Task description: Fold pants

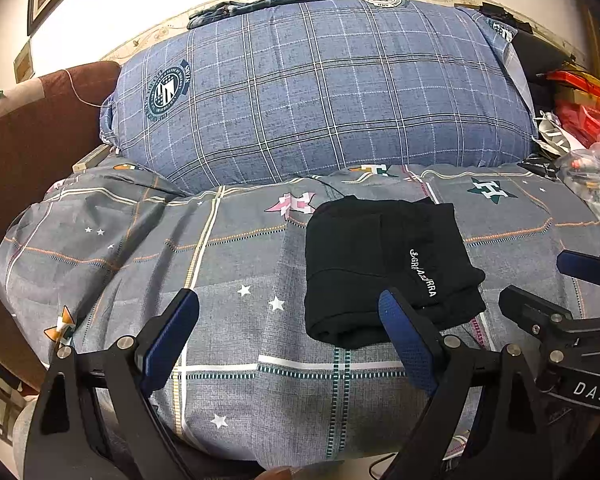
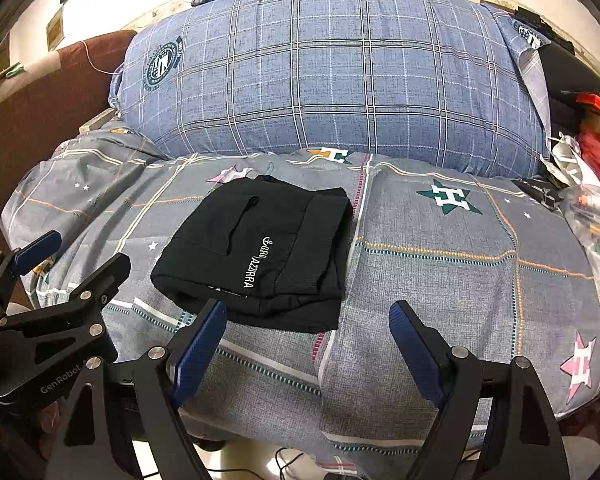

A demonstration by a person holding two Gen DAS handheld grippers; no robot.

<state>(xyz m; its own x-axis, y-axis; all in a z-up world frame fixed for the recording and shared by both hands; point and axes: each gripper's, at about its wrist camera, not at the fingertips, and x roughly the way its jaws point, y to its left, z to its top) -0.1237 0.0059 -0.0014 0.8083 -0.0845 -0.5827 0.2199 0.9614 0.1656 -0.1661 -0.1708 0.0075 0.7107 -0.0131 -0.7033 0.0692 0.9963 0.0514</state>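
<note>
Left claw (image 1: 288, 320): spread wide, holding nothing, at the bed's near edge.
Right claw (image 2: 308, 330): also wide, holding nothing, just beside the left claw.
Pants (image 2: 260, 252): black, folded into a compact bundle, lying on the grey patterned bedspread (image 2: 440, 280).
Pillow (image 2: 332, 76): large blue plaid, behind the pants.
</note>
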